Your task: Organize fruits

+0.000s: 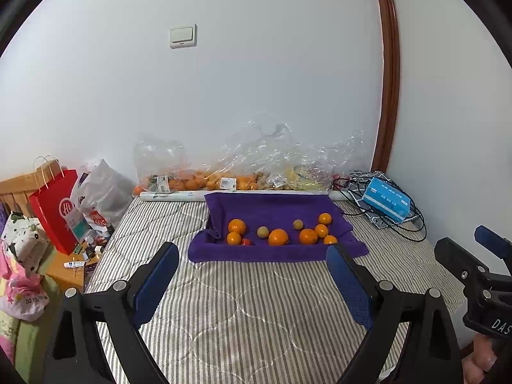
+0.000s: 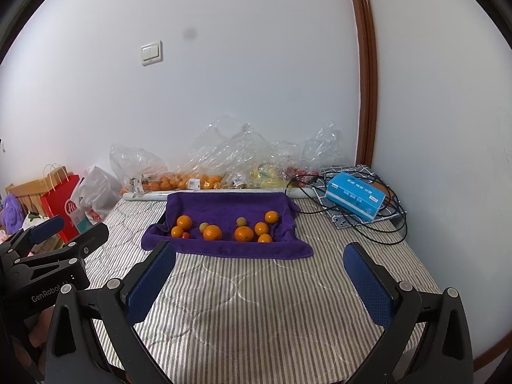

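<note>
- Left hand-held gripper point(image 1: 252, 276): jaws spread wide, nothing between the blue pads, hovering over the striped bed point(image 1: 243, 313), aimed at the purple towel.
- Right hand-held gripper point(image 2: 259, 275): also spread wide and empty, same height, just beside the left one; each shows at the edge of the other's view.
- Purple towel point(image 1: 272, 206) lies ahead of both, its edges turned up like a shallow tray; long axis runs left-right across the bed, back edge raised toward the wall.
- On the towel: loose oranges point(image 1: 278, 236), two small greenish-yellow round fruits point(image 1: 262, 232) and one small red fruit point(image 1: 245, 242), mixed together in a rough left cluster and right cluster.
- The fruits are round, so they have no real long axis or pointing direction; stems are too small to tell.
- Behind the towel, along the wall: clear plastic bags point(image 1: 256, 160) holding more oranges, something yellow and something red.
- Step judgement: both grippers are free and facing the fruit. This fits a pause before sorting out of the towel, or a pause after fruit was laid on it; the pictures don't settle which.
- Any grasp here calls for a wide approach from above and a gentle close; round fruit would likely roll on the soft towel.
- Blue box point(image 2: 353, 196) and black cables point(image 2: 384, 224) lie at right, well apart from the fruit.
</note>
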{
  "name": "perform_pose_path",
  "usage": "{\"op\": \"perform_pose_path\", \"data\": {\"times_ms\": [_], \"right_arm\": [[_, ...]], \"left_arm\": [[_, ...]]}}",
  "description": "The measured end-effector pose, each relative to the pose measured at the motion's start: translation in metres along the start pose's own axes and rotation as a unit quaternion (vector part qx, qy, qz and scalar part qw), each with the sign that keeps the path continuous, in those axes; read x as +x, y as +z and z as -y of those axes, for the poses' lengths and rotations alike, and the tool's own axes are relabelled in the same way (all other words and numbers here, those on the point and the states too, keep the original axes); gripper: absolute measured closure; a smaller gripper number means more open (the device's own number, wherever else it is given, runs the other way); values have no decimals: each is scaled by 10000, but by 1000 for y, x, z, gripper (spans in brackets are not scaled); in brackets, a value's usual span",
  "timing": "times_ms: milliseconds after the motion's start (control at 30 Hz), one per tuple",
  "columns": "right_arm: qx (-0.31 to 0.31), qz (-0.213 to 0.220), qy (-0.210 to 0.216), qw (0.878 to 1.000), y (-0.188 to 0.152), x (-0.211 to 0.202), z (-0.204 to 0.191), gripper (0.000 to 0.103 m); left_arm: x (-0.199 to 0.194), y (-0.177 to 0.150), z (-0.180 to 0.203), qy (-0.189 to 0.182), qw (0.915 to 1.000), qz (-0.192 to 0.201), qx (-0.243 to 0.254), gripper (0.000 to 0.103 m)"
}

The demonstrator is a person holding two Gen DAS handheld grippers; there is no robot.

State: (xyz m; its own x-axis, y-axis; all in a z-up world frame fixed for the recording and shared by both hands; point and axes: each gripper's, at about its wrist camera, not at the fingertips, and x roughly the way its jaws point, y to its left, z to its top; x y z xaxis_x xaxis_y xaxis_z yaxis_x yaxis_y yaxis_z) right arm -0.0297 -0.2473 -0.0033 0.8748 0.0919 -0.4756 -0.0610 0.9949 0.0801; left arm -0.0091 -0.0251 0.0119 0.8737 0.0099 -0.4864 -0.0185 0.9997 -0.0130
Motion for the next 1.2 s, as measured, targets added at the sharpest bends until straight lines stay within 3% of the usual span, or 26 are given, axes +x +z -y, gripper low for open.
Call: {"op": "perform_pose_path", "data": {"times_ms": [1200], "right_arm": [[-55,60,-63,9999,-2,-2,-6,0]], "left_arm": [[-2,-1,-2,-6,10000,6,-64,8]]}}
